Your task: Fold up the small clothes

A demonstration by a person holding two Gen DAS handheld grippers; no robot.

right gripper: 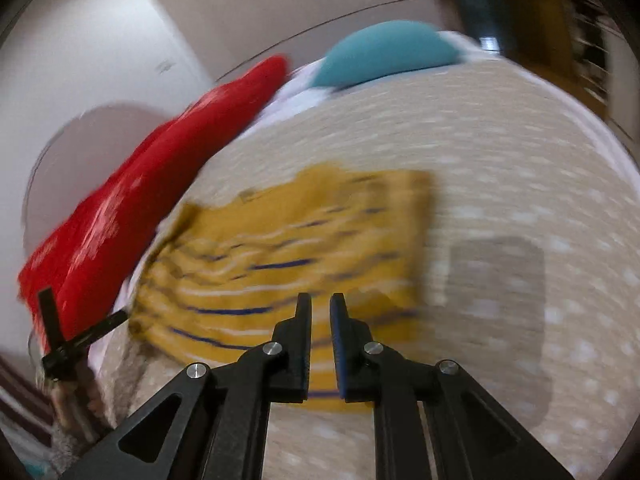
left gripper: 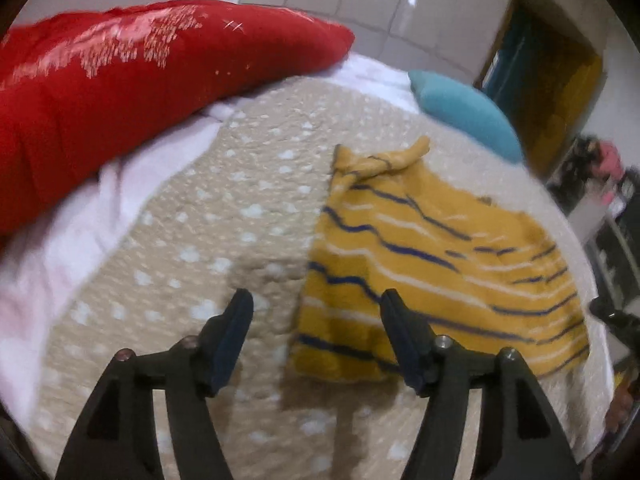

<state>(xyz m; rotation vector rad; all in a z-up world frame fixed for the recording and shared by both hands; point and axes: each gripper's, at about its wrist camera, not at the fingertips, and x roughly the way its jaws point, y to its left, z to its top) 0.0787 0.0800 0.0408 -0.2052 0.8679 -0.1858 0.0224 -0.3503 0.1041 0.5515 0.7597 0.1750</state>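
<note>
A small yellow garment with blue and white stripes (left gripper: 432,264) lies spread on a beige dotted bedspread (left gripper: 208,248); it also shows in the right wrist view (right gripper: 280,264), blurred. My left gripper (left gripper: 316,300) is open and empty, above the garment's near left corner. My right gripper (right gripper: 320,304) hovers over the garment's near edge; its jaws stand a narrow gap apart with nothing between them.
A red embroidered pillow (left gripper: 120,92) lies at the far left of the bed and a teal pillow (left gripper: 464,112) at the far end. A white sheet (left gripper: 52,264) shows at the bed's left side. Shelves and clutter (left gripper: 612,216) stand to the right.
</note>
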